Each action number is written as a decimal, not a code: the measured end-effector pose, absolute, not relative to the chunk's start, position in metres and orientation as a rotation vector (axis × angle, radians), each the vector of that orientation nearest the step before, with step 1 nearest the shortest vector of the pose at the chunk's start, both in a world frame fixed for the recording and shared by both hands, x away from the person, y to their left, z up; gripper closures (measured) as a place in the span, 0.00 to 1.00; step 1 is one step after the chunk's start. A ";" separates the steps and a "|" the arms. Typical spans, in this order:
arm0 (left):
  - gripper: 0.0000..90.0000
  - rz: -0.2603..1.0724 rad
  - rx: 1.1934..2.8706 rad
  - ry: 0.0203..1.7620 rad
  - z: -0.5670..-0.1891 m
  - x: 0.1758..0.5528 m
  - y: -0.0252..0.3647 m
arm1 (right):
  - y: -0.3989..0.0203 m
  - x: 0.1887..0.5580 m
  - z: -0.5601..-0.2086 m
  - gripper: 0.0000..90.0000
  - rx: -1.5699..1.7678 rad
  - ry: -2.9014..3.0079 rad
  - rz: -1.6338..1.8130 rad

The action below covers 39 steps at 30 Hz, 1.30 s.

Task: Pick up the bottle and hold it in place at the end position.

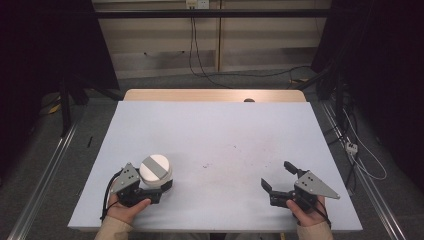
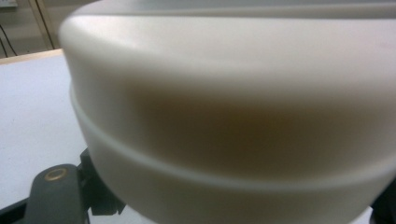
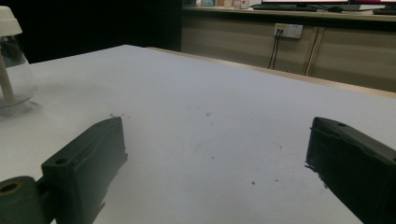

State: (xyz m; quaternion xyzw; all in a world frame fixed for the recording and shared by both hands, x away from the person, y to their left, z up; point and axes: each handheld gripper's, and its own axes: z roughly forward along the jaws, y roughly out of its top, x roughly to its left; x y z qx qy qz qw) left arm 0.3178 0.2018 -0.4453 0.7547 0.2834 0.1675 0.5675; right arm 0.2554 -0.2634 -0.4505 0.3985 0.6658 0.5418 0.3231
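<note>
On the near-left part of the tabletop [image 1: 215, 135] stands the one thing you are working with: a round white container [image 1: 155, 170] with a grey band across its top, upright, its long axis vertical. Your left tongs [image 1: 162, 186] sit right at it from the near side, jaws flanking its lower body; in the left gripper view the white container [image 2: 233, 116] looms very close between them, so I judge them clamped on it or nearly so, though the actual contact is hidden and I cannot tell for certain. Your right tongs [image 1: 278, 176] rest well apart from it on the near-right side, jaws spread wide with nothing between them, as the right gripper view shows over bare surface. From there the container [image 3: 10, 60] shows far off to the side, its lower part looking clear under a white cap. Your left hand is plainly the nearer one. Count: one container, two tongs.
</note>
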 end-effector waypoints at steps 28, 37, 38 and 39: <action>0.21 0.411 1.789 0.656 -0.424 0.348 0.163 | -0.264 0.256 -0.449 0.04 1.040 1.736 1.419; 0.21 0.403 1.812 0.630 -0.423 0.356 0.148 | -0.263 0.256 -0.449 0.04 1.037 1.738 1.420; 0.21 0.410 1.820 0.623 -0.422 0.357 0.146 | -0.263 0.256 -0.449 0.04 1.037 1.740 1.421; 0.21 0.407 1.818 0.622 -0.422 0.358 0.144 | -0.263 0.256 -0.450 0.04 1.037 1.740 1.421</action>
